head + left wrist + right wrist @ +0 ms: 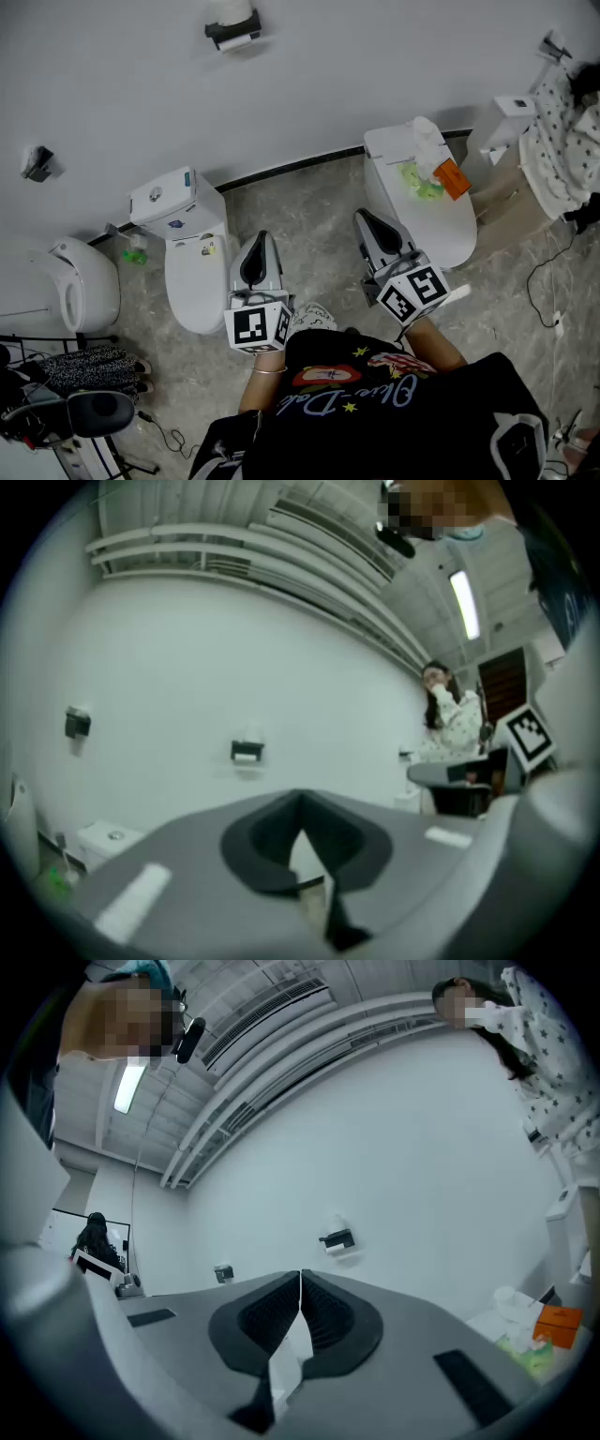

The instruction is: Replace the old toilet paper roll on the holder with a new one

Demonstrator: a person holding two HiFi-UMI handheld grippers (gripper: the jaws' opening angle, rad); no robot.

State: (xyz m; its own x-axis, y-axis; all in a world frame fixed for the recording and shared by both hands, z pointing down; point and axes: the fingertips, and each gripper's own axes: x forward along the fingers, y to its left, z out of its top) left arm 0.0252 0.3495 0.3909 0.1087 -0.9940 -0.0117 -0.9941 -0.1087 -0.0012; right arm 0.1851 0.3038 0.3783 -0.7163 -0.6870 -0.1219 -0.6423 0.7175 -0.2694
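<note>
Below holder [232, 30], toilet [194, 274] beside left claw [260, 244]

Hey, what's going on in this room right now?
A person stands facing a white wall with a hand-held gripper in each hand. The left hand-held gripper and the right hand-held gripper are both shut and empty, held out over the floor between two toilets. The holder high on the wall has paper on it and is untouched. What looks like a spare roll lies on the right toilet.
</note>
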